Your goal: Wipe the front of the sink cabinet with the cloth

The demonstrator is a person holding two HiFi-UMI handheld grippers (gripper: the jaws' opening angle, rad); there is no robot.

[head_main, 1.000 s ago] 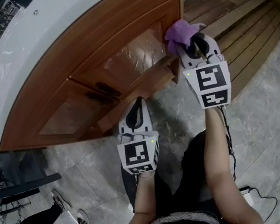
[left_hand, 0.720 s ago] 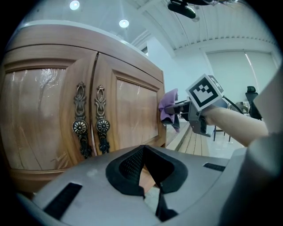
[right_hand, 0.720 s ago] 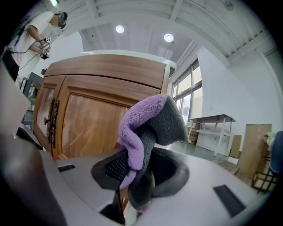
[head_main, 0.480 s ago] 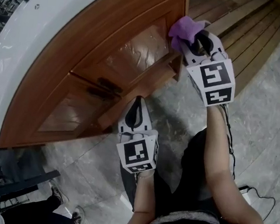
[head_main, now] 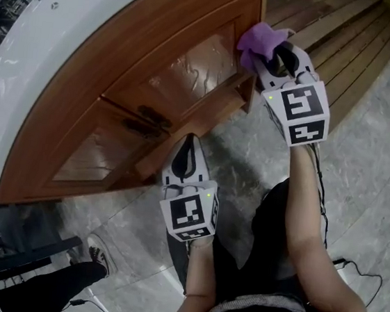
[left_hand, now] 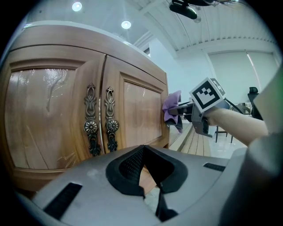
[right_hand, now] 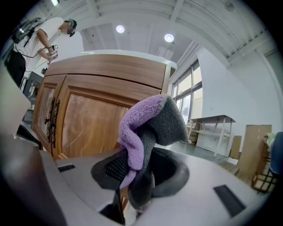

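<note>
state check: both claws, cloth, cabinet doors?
Left claw: shut, empty.
Right claw: shut on purple fleece cloth.
Purple fleece cloth: bunched, at the cabinet's right edge.
Two wooden cabinet doors: both shut.

Right tongs (head_main: 268, 55) and purple cloth (head_main: 259, 39) a touch higher up the cabinet (head_main: 157, 56) — bystander's shoe (head_main: 100, 260) nearer.

Grey left gripper (head_main: 191, 141), right gripper (head_main: 279, 56), marker cubes (head_main: 190, 214)
</note>
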